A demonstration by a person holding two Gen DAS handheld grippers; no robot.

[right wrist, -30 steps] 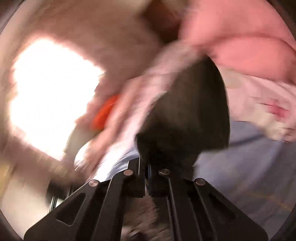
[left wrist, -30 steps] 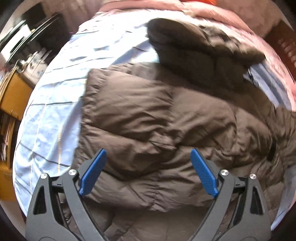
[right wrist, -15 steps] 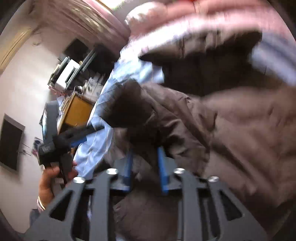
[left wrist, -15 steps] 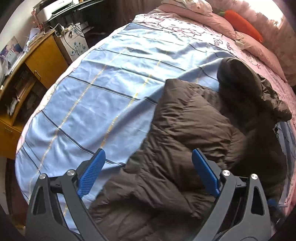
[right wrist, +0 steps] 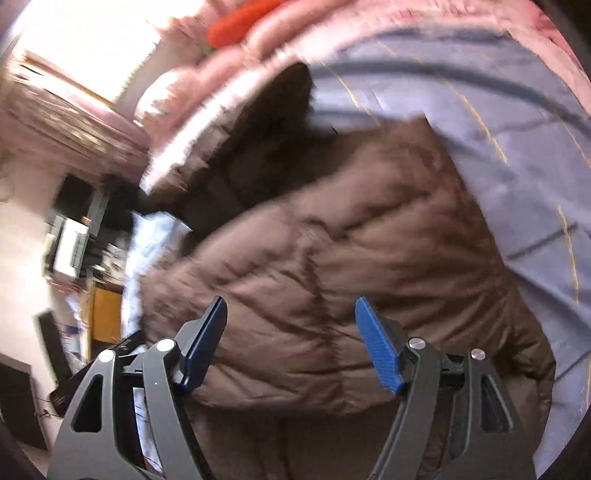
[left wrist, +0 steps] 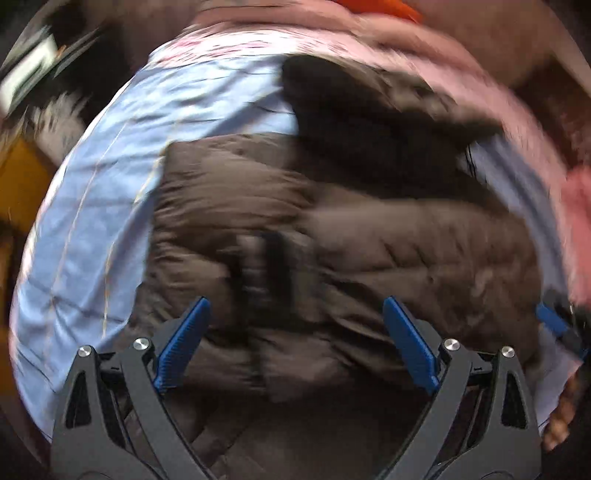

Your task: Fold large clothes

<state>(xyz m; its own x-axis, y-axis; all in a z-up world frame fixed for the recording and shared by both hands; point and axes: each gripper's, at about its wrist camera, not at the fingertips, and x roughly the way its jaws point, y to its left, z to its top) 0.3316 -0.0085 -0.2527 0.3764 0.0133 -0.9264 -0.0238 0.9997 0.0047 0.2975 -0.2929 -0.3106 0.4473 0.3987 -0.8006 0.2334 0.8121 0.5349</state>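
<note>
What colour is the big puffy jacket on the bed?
The jacket is brown, with a darker hood. It shows best in the right wrist view.

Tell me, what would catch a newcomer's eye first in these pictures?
A big brown puffy jacket fills the middle of both views, spread on a bed with a light blue striped sheet. In the foreground of each view stand blue-padded fingers: the left tool and the right tool both hover open above the jacket, the right one's jaws having just been opening, nothing between them. A bright orange cushion lies by the pink pillows.
</note>
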